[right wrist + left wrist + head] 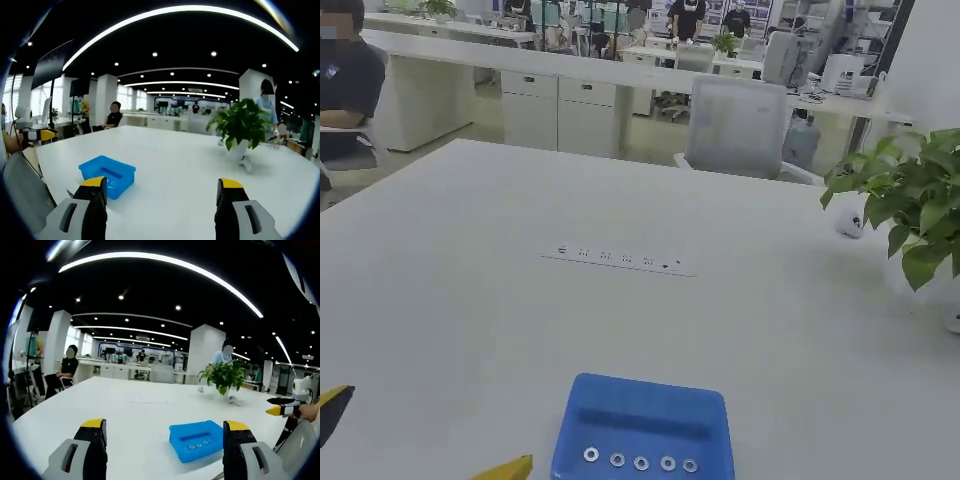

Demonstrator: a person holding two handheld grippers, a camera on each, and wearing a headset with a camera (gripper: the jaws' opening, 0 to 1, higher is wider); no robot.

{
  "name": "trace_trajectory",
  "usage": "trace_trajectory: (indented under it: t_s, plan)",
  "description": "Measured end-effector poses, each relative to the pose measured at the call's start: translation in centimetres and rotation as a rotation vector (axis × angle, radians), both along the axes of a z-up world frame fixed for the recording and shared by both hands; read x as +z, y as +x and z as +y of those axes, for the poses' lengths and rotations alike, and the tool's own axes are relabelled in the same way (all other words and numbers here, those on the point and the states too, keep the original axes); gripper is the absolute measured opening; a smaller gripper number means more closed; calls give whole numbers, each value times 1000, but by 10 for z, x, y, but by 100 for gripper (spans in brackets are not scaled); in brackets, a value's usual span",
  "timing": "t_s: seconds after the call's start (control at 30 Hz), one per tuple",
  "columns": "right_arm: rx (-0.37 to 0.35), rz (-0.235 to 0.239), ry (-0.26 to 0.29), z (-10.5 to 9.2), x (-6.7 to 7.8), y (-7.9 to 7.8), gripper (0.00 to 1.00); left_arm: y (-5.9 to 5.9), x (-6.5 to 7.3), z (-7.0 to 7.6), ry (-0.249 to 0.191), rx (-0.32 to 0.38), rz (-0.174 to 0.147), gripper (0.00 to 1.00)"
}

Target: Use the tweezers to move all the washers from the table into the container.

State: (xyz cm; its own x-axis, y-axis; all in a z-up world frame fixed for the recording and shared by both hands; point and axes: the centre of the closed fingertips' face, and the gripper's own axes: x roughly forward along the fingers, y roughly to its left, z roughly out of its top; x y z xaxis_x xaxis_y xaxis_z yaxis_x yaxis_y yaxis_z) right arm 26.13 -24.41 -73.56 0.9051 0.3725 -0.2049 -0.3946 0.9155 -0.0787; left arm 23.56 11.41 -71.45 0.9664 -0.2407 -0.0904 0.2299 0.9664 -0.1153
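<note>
Here, five washers [640, 462] lie in a row inside the blue container [620, 400], which sits on the white table [470, 300] close to the person. The left gripper [164, 426] has its jaws spread wide with nothing between them, and the container lies just ahead, nearer its right jaw. The right gripper [161, 184] is likewise spread and empty, with the container ahead by its left jaw. A potted plant [910, 200] stands well apart from the container, and a socket strip [618, 260] is set in the tabletop beyond it.
</note>
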Motion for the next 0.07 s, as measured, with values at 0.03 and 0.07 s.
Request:
trace_trajectory:
  t_s: [0.03,0.07]
  plan:
    - [-3,2,-7,0,0,0,90,0,-1,1,10,6,3,99]
    - [-9,8,-20,-1,-2,0,90,0,-1,2,20,15,5,99]
